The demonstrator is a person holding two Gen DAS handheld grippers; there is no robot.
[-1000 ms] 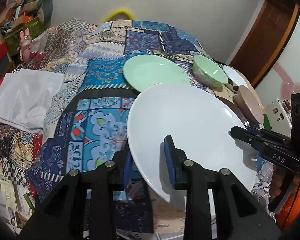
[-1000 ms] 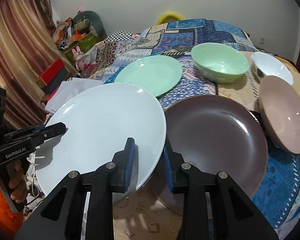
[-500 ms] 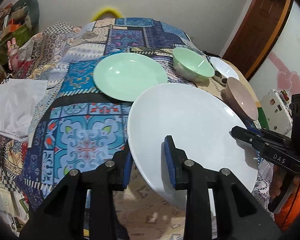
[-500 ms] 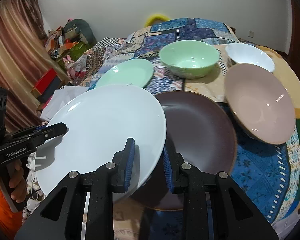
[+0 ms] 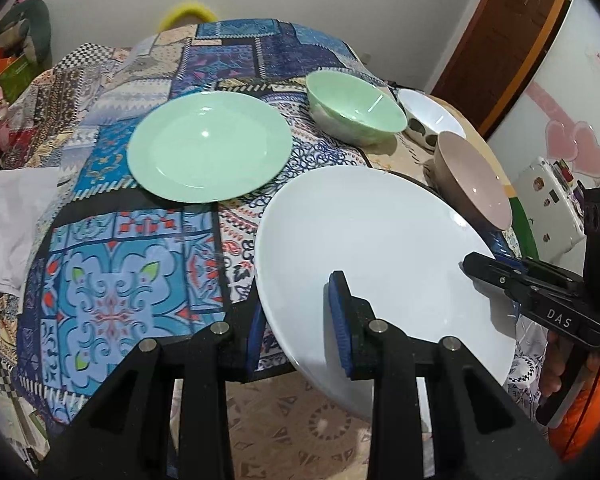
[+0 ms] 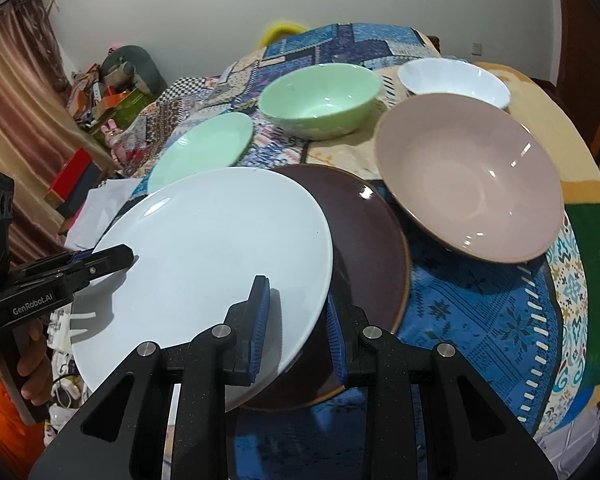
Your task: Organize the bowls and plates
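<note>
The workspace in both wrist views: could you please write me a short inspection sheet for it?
Surface: table under a patchwork cloth.
Job's things: white plate held above the brown plate; green plate, green bowl, white bowl and pink bowl rest on the cloth.
Clutter: white cloth at the table's edge.
Grippers: left gripper and right gripper each clamp the white plate's rim on opposite sides.
Cables: cords lie on the floor below the plate.
Surroundings: curtain, boxes and toys, brown door.
</note>
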